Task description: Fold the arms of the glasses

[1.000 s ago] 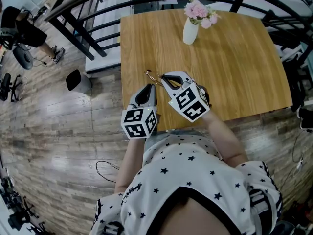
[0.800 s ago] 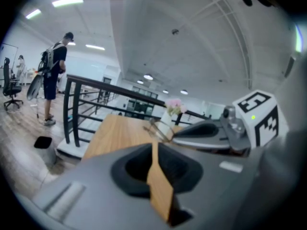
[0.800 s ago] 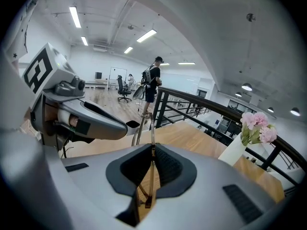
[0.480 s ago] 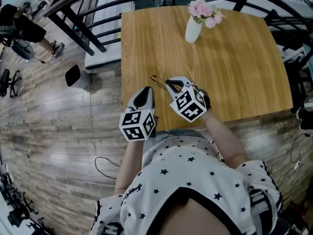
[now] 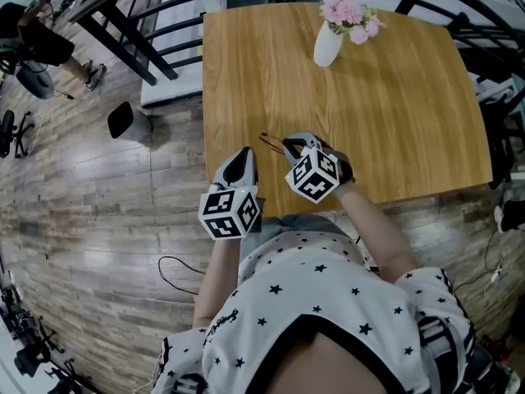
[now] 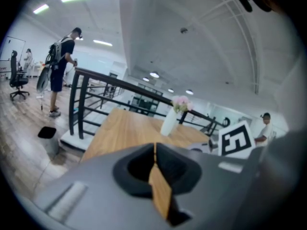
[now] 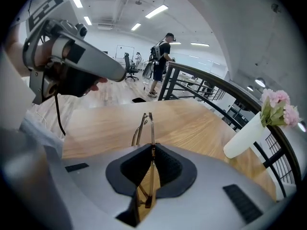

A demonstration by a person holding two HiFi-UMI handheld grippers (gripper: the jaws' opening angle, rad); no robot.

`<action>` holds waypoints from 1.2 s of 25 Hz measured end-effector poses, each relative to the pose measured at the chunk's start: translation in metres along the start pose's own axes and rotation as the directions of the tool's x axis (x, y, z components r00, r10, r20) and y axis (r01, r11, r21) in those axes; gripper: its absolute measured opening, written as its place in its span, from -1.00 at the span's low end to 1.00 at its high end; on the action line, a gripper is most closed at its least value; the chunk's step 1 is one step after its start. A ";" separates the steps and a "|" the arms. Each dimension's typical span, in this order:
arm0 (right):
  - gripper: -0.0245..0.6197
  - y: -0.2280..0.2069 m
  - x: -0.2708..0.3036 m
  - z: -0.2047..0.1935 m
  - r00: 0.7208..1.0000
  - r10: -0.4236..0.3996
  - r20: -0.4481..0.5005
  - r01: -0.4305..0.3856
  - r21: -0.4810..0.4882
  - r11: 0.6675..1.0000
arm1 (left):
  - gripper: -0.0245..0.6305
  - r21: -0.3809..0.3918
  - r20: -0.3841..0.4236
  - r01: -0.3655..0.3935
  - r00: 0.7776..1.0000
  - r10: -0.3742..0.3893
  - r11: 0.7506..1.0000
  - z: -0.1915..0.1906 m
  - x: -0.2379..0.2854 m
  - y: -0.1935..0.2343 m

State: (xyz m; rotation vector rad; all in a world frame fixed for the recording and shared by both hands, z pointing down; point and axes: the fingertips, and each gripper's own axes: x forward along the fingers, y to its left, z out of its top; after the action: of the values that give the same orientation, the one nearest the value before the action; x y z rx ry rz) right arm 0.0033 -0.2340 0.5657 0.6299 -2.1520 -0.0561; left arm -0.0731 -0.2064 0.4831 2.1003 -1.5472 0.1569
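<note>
The thin gold-framed glasses (image 5: 270, 142) (image 7: 145, 126) stick out ahead of my right gripper (image 5: 289, 145) (image 7: 151, 150), which is shut on them low over the near part of the wooden table (image 5: 394, 113). In the right gripper view the frame runs forward from the pads, its far end close over the wood. My left gripper (image 5: 244, 153) (image 6: 154, 149) hovers just left of it at the table's near edge. Its jaws have just been closing and now stand shut with nothing between them.
A white vase of pink flowers (image 5: 329, 43) (image 7: 245, 136) stands at the table's far side. A black railing (image 5: 131, 48) and a black bin (image 5: 120, 120) are on the left. A person with a backpack (image 6: 59, 71) stands far off.
My right gripper has sunk toward the tabletop with the glasses still in it. The left gripper has hardly moved.
</note>
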 end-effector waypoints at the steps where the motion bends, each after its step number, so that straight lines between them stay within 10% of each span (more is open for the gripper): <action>1: -0.86 0.001 0.003 -0.003 1.000 0.002 -0.010 -0.002 -0.012 1.000 | -0.88 -0.004 0.000 -0.002 1.000 0.002 1.000 -0.001 0.000 0.000; 30: -0.83 0.037 0.033 -0.041 0.990 -0.001 -0.144 -0.028 -0.197 0.980 | -0.91 -0.044 -0.021 -0.017 1.000 0.016 0.999 -0.021 -0.012 0.010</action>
State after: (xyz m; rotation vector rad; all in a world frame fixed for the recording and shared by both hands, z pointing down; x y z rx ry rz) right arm 0.0032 -0.2097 0.6253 0.4880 -1.9808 -0.2101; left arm -0.0819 -0.1880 0.4995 2.0458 -1.5426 0.1479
